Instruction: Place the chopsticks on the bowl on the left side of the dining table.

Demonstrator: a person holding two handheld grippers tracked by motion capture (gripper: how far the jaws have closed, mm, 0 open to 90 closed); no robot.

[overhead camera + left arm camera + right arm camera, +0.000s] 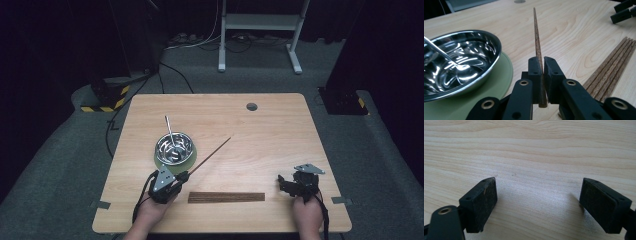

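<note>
Left gripper [541,65] clamped on one wooden chopstick [537,40], tip aimed toward table's far right corner. Left gripper view: pads pinching thick end, steel bowl [461,62] with spoon on green mat beside. High view: remaining chopsticks [226,197] along near edge. Right gripper [537,203] jaws wide apart, nothing between, over bare wood.

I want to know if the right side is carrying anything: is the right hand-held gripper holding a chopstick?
No, the right hand-held gripper has its jaws wide apart over bare table, with nothing between them.
</note>
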